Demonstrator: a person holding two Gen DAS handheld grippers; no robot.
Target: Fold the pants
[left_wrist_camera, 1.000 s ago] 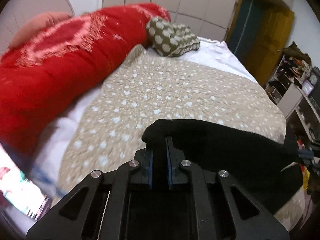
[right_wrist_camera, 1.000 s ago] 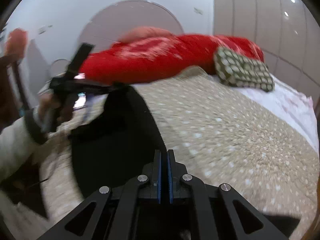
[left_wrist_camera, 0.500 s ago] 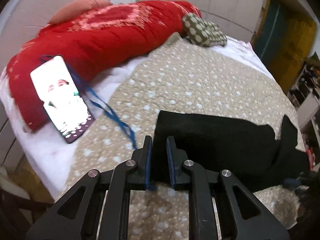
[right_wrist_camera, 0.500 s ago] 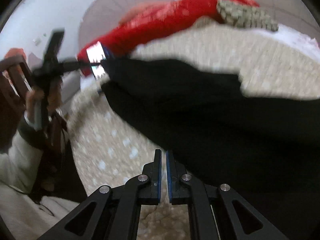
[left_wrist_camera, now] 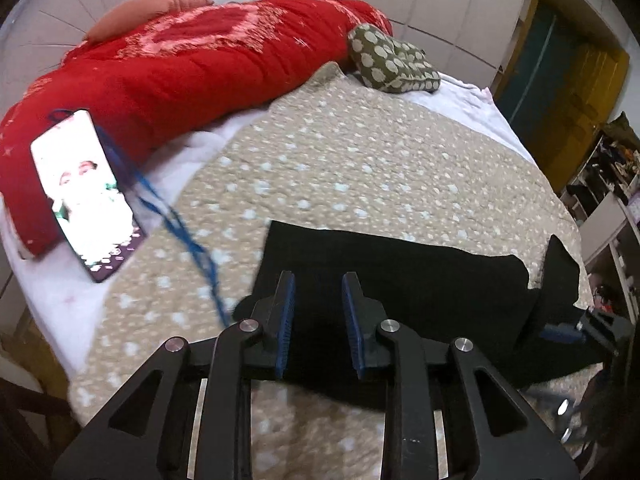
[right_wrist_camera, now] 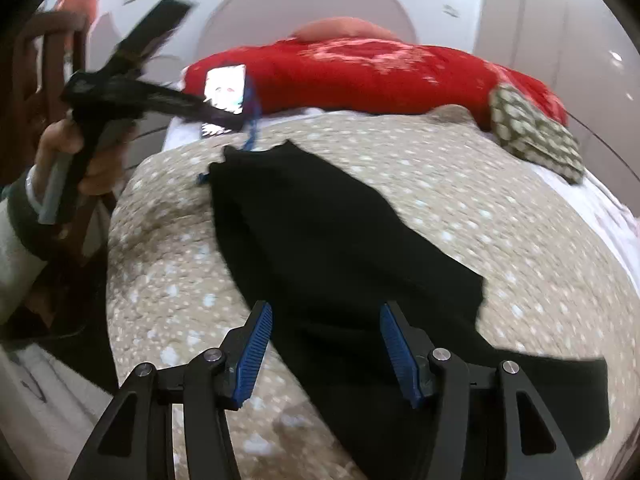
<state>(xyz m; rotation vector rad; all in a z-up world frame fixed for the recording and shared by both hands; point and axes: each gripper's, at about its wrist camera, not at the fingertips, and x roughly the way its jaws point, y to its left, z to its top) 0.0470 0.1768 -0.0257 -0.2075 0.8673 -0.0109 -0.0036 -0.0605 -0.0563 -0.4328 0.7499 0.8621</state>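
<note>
Black pants lie folded in a long strip on the beige dotted blanket. My left gripper hovers over the strip's left end; its jaws are opening and its blue pads stand clear of the cloth below. My right gripper is over the other end of the pants, its jaws opening wide with nothing pinched. In the right wrist view a hand holds the left gripper at the far end. The left wrist view shows the right gripper at the right edge.
A red quilt lies along the head of the bed, with a green dotted pillow beside it. A lit phone leans on the quilt, and its blue cord runs toward the pants. Shelves stand to the right.
Both grippers were shut on the pants and have let go. The cloth, carried over, now rests flat on the blanket. Both sets of jaws have spread, the right far wider.
</note>
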